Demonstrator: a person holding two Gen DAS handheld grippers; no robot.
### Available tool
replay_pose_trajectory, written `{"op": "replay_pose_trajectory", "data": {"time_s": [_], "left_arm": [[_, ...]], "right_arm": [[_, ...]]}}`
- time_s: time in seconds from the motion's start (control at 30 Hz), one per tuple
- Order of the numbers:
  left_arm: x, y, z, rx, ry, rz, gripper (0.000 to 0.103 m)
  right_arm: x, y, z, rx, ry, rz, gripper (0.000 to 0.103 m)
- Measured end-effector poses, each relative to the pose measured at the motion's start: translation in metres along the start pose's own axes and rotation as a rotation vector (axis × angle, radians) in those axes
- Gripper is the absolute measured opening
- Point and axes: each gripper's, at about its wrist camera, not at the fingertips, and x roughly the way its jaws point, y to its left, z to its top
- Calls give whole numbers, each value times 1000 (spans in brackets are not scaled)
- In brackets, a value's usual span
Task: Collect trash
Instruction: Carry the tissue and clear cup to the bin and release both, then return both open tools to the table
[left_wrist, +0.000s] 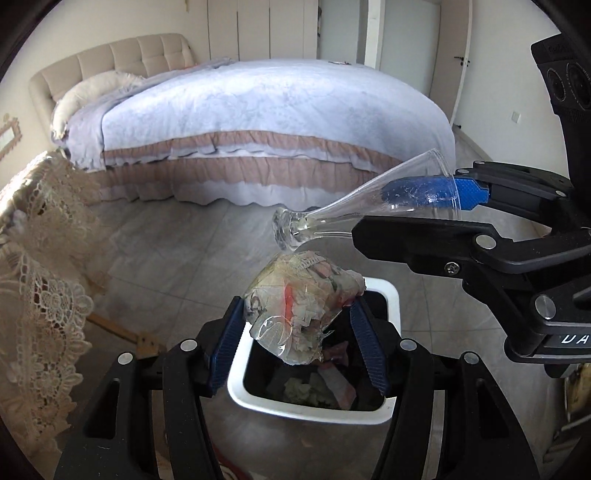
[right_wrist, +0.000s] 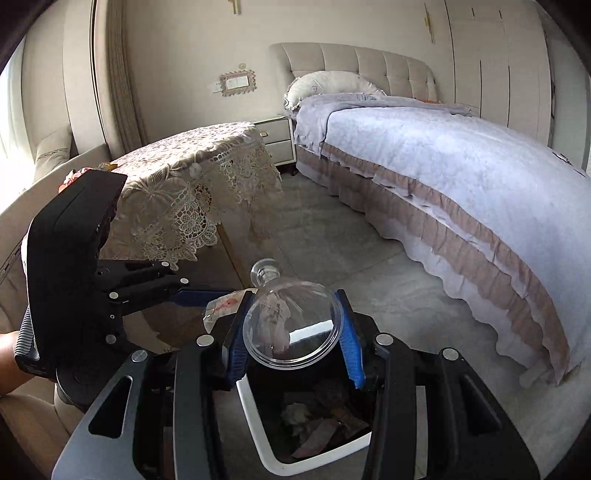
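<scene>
My left gripper (left_wrist: 297, 321) is shut on a crumpled clear plastic wrapper (left_wrist: 303, 306) with paper scraps inside, held right above the white-rimmed trash bin (left_wrist: 310, 411). My right gripper (right_wrist: 291, 332) is shut on a clear plastic goblet (right_wrist: 291, 325), gripped at its cup, stem pointing forward. In the left wrist view the goblet (left_wrist: 354, 210) lies on its side just above the wrapper, with the right gripper (left_wrist: 428, 199) coming in from the right. The bin (right_wrist: 258, 439) holds several bits of paper trash. The wrapper (right_wrist: 225, 304) shows left of the goblet.
A bed (left_wrist: 258, 122) with a pale blue cover stands beyond the bin across grey floor tiles. A table under a lace cloth (right_wrist: 192, 184) stands at the left, close to the bin. A white nightstand (right_wrist: 275, 138) stands by the headboard.
</scene>
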Motion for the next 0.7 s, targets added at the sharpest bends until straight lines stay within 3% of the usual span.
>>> {"op": "replay_pose_trajectory", "data": {"time_s": [0.03, 0.07, 0.23, 0.53, 0.6, 0.63, 0.7], "left_arm": [[5, 2, 1, -12, 18, -19, 91], [11, 2, 1, -24, 34, -21, 99], [23, -1, 1, -10, 52, 27, 98], [-10, 15, -12, 51, 21, 162, 98], [-20, 21, -13, 52, 10, 174, 98], [-25, 25, -15, 51, 4, 187, 98], [-36, 31, -16, 46, -12, 209, 98]], "right_arm": [[2, -2, -1, 4, 4, -5, 44], [5, -4, -1, 10, 9, -7, 44], [18, -12, -6, 28, 43, -23, 43], [34, -7, -8, 25, 84, -20, 44], [39, -3, -8, 12, 103, -33, 85], [39, -2, -8, 6, 83, -56, 98], [42, -1, -7, 1, 93, -73, 99]]}}
